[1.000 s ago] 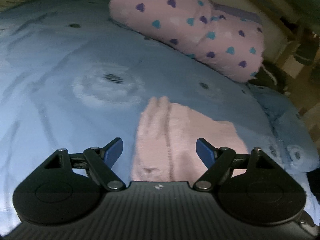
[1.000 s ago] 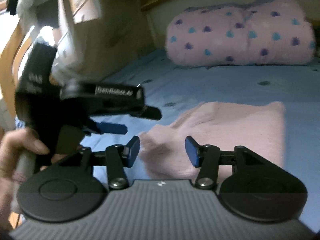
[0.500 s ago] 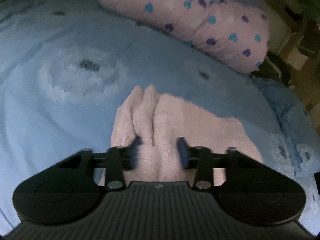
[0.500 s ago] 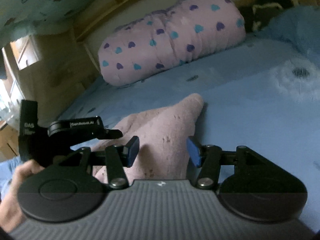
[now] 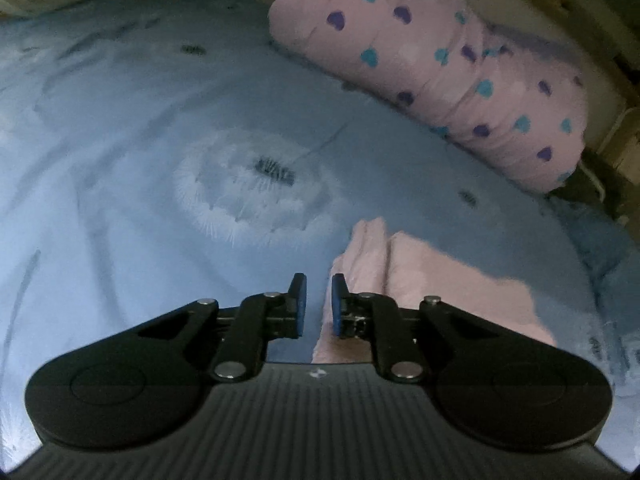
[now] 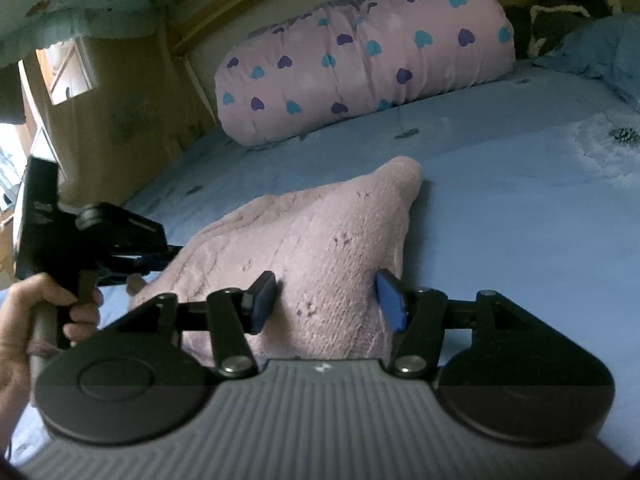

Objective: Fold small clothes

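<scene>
A fuzzy pink garment (image 5: 440,280) lies on the blue bed sheet (image 5: 140,260). My left gripper (image 5: 319,304) is shut just off the garment's left edge. Only sheet shows in the narrow slit between its pads, and pink fabric lies under and right of the right finger. In the right wrist view the garment (image 6: 320,232) bulges up to a rounded peak. My right gripper (image 6: 326,304) is open, its blue pads on either side of the near end of the fabric. The left gripper (image 6: 170,256) reaches the garment's left edge, with a hand (image 6: 40,312) on its handle.
A pink pillow with blue and purple hearts (image 5: 440,72) (image 6: 360,64) lies along the far side of the bed. A dark bundle (image 6: 560,20) and a blue pillow (image 6: 600,48) sit at the far right. A wooden bed frame (image 6: 120,128) rises on the left.
The left jaws closed from wide open to shut, and the left gripper slid left, so the garment that was between them is now to their right. The right gripper dropped closer over the garment.
</scene>
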Demonstrator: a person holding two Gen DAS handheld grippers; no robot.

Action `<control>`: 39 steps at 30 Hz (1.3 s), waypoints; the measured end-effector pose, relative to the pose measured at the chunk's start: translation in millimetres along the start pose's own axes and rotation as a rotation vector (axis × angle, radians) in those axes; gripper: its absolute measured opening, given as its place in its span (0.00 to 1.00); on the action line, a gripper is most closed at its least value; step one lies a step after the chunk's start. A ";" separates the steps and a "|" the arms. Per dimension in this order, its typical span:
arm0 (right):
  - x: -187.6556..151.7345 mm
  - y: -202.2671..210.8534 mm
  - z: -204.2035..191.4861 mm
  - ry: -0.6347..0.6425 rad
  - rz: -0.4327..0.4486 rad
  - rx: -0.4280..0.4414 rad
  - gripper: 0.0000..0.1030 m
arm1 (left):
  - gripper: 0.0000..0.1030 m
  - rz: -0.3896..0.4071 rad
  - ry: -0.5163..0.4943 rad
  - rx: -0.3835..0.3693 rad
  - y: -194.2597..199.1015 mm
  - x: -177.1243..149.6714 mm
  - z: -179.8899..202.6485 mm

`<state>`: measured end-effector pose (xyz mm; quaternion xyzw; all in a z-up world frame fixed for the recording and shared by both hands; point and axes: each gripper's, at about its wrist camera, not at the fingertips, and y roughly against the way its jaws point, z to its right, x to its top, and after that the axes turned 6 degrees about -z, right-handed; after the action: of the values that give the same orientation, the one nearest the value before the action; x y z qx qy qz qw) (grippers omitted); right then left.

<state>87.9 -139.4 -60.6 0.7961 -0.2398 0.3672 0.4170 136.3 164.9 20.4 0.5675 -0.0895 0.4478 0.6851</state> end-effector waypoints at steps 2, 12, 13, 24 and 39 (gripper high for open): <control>1.9 -0.1 2.4 -0.024 -0.002 0.011 0.57 | 0.22 0.002 -0.001 -0.025 7.0 2.3 0.2; 5.5 11.5 9.4 -0.115 0.061 0.016 0.76 | 0.85 -0.079 -0.077 -0.164 21.8 -19.2 26.9; 6.2 12.0 11.2 -0.125 0.061 0.016 0.76 | 0.85 -0.097 -0.084 -0.161 19.4 -22.0 28.3; -1.3 -20.5 46.4 -0.335 -0.109 0.116 0.80 | 1.00 -0.264 -0.052 -0.129 -9.3 -37.8 1.8; 18.2 -40.8 32.9 -0.293 -0.207 0.176 0.59 | 0.69 -0.308 -0.179 -0.248 -5.4 -57.4 26.6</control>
<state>139.9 -146.5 -78.8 0.8949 -0.1816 0.2221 0.3420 117.0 112.9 -10.5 0.5234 -0.1167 0.2712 0.7993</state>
